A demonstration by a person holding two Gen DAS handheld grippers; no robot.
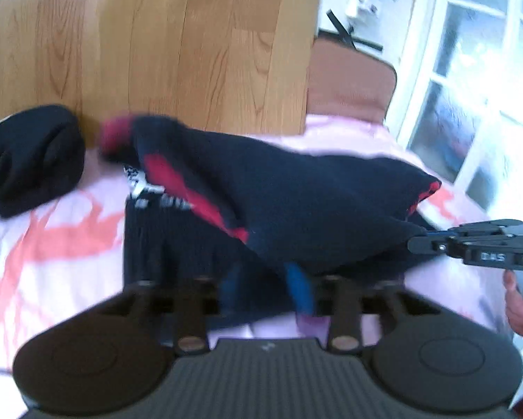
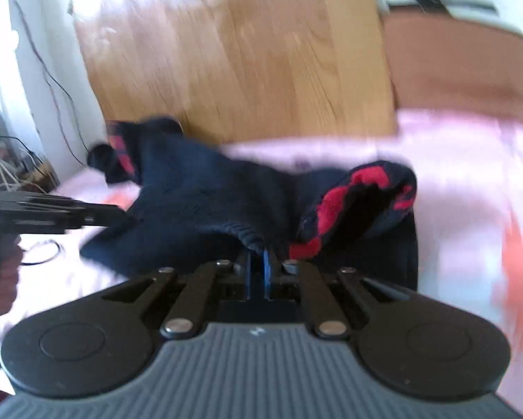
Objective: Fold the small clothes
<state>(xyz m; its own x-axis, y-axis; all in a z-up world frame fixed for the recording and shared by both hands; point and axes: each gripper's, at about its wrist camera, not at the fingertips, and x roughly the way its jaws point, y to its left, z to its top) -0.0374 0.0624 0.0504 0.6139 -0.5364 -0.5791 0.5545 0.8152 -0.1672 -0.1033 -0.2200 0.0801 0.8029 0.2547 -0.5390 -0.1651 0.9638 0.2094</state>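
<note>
A small navy sweater with red stripes (image 1: pixel 296 206) is lifted over the pink patterned cloth (image 1: pixel 51 244) and folded across itself. It also shows in the right wrist view (image 2: pixel 198 202), with a red-lined cuff (image 2: pixel 352 206) curled up. My left gripper (image 1: pixel 268 279) is shut on the sweater's near edge, its blue fingers (image 1: pixel 299 289) partly buried in fabric. My right gripper (image 2: pixel 258 265) is shut on the ribbed hem. The right gripper shows in the left wrist view (image 1: pixel 425 241), pinching the sweater's right corner. The left gripper shows in the right wrist view (image 2: pixel 118 214).
A bundled black garment (image 1: pixel 30 160) lies at the left on the pink cloth. A wooden board (image 1: pixel 177 42) stands behind. A brown chair back (image 1: pixel 348 80) and a bright window (image 1: pixel 471 87) are at the right. Cables (image 2: pixel 44 70) hang along the left wall.
</note>
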